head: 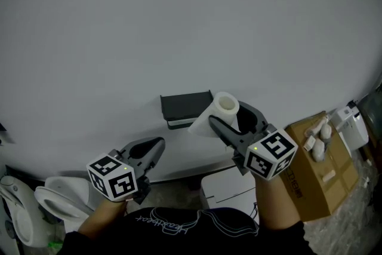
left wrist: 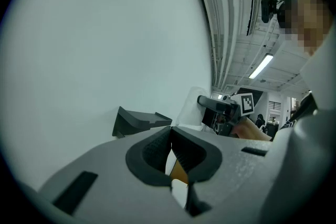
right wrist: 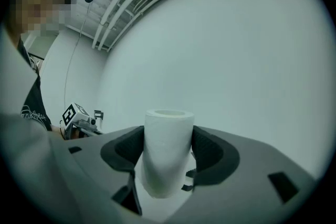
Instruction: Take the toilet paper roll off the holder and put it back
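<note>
A white toilet paper roll (head: 223, 106) stands between the pads of my right gripper (head: 231, 117), just right of the dark wall-mounted holder (head: 185, 107) and off it. In the right gripper view the roll (right wrist: 167, 144) stands upright, and both black pads press on its sides. A loose sheet hangs from the roll toward the holder. My left gripper (head: 154, 149) is lower and to the left, below the holder. Its jaws meet at the tips with nothing between them (left wrist: 170, 131). From the left gripper view the holder (left wrist: 137, 120) shows against the wall, with the roll (left wrist: 190, 105) beyond it.
A white toilet (head: 59, 203) sits at the lower left. A white bin (head: 230, 191) stands under the holder. A cardboard box (head: 316, 170) with small white items on top stands at the right, beside a white device (head: 352, 125). The plain grey wall fills the upper view.
</note>
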A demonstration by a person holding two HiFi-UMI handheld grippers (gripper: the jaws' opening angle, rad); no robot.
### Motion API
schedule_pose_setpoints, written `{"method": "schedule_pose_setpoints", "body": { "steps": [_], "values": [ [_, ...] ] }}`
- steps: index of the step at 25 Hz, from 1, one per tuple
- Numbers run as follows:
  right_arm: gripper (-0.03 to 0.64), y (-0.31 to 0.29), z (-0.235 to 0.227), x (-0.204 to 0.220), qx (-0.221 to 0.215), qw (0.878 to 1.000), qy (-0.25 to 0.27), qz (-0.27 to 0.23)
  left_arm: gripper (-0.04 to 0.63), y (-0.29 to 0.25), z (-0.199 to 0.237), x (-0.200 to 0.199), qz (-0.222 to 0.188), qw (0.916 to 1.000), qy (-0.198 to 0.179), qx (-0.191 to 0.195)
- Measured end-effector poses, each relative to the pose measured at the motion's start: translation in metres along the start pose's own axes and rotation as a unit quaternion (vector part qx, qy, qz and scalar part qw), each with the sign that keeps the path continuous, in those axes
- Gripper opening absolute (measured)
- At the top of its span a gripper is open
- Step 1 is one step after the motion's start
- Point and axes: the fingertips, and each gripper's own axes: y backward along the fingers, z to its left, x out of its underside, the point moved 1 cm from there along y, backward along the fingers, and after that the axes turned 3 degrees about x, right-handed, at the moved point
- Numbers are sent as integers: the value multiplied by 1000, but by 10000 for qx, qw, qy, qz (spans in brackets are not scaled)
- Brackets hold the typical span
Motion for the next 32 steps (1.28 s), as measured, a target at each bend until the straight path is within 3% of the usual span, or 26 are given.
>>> {"method": "schedule_pose_setpoints", "body": {
  "steps": [16,32],
  "values": [
    [284,-93,-34,27,479,9986,-79,223,5,-2,85,11,120,9994,326,67],
    [287,-113,-41,37,470,9982,40,372,5,-15,107,13,137,9992,367,122]
  ]
}}
